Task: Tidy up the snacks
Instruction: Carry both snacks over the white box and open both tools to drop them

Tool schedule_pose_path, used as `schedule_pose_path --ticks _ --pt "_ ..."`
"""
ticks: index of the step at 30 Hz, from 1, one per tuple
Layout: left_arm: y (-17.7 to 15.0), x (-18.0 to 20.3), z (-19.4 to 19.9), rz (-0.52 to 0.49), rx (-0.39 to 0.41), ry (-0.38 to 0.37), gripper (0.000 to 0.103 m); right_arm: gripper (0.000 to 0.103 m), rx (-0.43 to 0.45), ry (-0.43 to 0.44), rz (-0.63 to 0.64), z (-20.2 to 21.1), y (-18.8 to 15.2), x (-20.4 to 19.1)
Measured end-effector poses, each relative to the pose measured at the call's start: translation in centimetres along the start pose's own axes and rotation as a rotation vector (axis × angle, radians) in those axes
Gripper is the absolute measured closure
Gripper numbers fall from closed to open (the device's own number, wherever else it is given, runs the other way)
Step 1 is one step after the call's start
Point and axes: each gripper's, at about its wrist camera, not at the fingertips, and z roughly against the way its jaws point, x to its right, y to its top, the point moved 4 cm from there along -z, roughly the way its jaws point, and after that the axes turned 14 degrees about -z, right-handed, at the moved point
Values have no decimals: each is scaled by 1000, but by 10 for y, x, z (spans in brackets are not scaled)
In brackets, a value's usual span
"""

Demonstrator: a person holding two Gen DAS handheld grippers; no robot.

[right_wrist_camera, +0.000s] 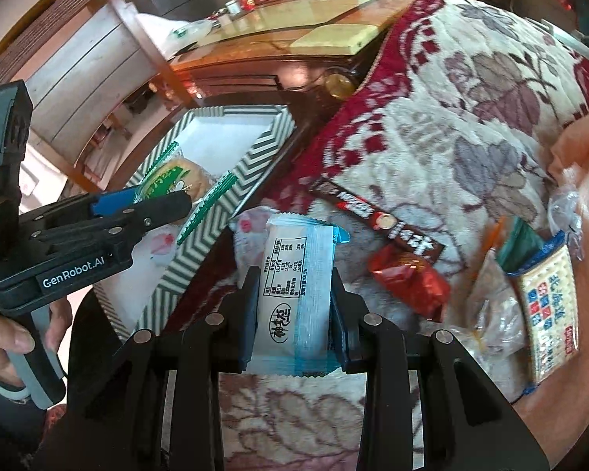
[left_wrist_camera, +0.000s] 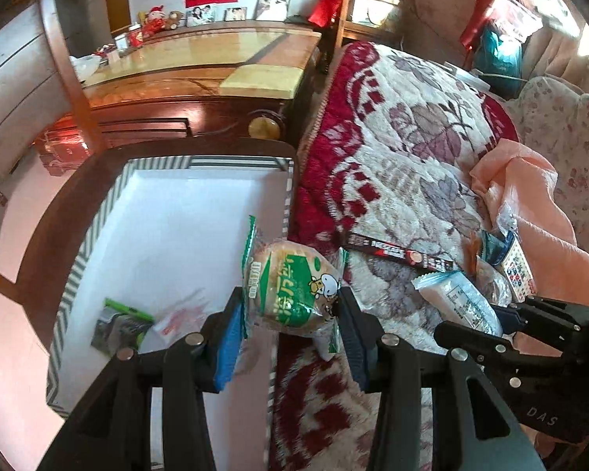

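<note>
left wrist view: left gripper (left_wrist_camera: 290, 310) clamps a bun (left_wrist_camera: 290, 286) over the box (left_wrist_camera: 78, 271); right gripper (right_wrist_camera: 292, 306) clamps a wafer (right_wrist_camera: 294, 290), its base hidden.

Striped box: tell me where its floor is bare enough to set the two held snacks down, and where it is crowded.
The striped box has a bare white floor across its far half, up to the far wall. Its near left corner is crowded by a green packet and a clear red-printed wrapper. The blanket beside the Nescafe stick is cluttered with snacks.

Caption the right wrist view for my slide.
Right claw grips a blue-and-white snack packet above the floral blanket.
</note>
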Motion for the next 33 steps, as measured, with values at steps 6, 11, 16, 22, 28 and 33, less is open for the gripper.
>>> schedule_pose_path --ticks 6,11,16,22,28,33 --pt "-12 -20 10 30 9 35 55 72 -17 13 40 -6 -4 -22" --pt "-22 -36 15 59 12 58 55 72 -31 21 70 -12 -6 -39" --pt "-32 -49 15 87 6 72 55 72 -49 28 109 -18 -7 -57" --pt "-44 -66 13 126 -6 84 55 73 -67 30 143 -29 -5 -75" --pt "-57 -81 5 151 -26 101 55 73 -91 21 176 -43 0 -91" --pt "-66 -93 -1 182 -40 100 55 73 -109 14 205 -58 6 -106"
